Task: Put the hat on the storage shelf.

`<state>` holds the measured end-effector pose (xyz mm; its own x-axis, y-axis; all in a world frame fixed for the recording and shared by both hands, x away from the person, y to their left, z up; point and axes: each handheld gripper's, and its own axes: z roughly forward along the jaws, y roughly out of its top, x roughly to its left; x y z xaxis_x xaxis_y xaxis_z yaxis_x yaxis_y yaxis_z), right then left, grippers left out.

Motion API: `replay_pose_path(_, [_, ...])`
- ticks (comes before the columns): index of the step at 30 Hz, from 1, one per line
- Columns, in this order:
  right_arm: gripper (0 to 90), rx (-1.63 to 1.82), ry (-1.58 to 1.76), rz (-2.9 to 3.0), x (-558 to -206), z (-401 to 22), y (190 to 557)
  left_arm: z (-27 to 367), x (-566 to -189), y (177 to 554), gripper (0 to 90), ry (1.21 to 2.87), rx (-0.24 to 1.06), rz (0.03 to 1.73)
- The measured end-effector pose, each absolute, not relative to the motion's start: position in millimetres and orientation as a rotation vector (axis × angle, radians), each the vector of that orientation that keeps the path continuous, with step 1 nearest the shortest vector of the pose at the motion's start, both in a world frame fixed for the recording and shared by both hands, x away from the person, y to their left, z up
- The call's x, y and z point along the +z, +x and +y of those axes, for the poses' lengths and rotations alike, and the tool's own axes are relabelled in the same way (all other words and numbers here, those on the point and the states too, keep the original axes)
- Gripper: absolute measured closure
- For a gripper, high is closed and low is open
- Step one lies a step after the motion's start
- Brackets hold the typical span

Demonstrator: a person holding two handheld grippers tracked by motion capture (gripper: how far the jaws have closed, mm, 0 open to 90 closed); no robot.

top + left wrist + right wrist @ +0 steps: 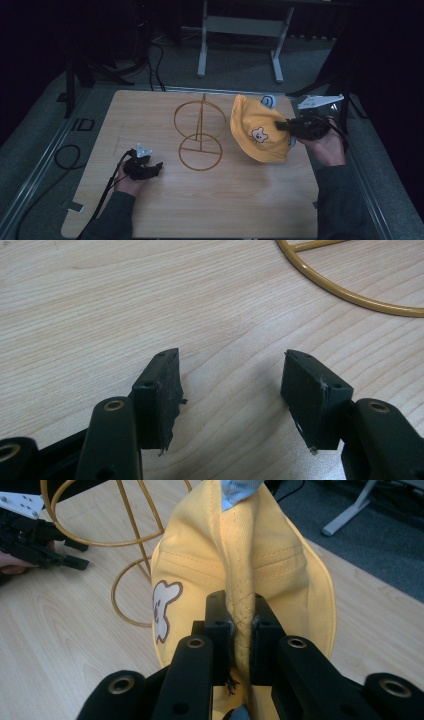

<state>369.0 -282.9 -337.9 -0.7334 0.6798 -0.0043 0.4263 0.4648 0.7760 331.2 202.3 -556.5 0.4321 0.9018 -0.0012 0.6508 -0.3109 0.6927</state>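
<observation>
A yellow child's hat point(257, 131) with a bear patch hangs tilted above the right side of the wooden table point(165, 210). My right gripper point(283, 126) is shut on its brim, and in the right gripper view the quilted yellow brim point(241, 625) is pinched between the two black jaws of that gripper point(241, 611). A gold wire stand point(199, 131) with two rings on a post stands at the table's middle, just left of the hat. My left gripper point(156, 167) rests low near the front left, open, with bare wood between its pads point(159, 390).
A curved piece of the stand's base ring point(350, 295) lies beyond the left gripper's jaws. A black cable point(67, 155) loops on the floor at the left. A grey desk frame point(240, 35) stands behind the table, and a dark tripod leg point(320, 82) sits at the back right.
</observation>
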Motion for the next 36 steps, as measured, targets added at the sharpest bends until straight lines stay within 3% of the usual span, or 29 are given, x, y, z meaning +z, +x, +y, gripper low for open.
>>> replay_pose_path(36, [82.6, 1.271, 0.726, 2.385, -305, -271, 374, 202, -556, 331, 41.5, 2.068, 0.523, 1.302])
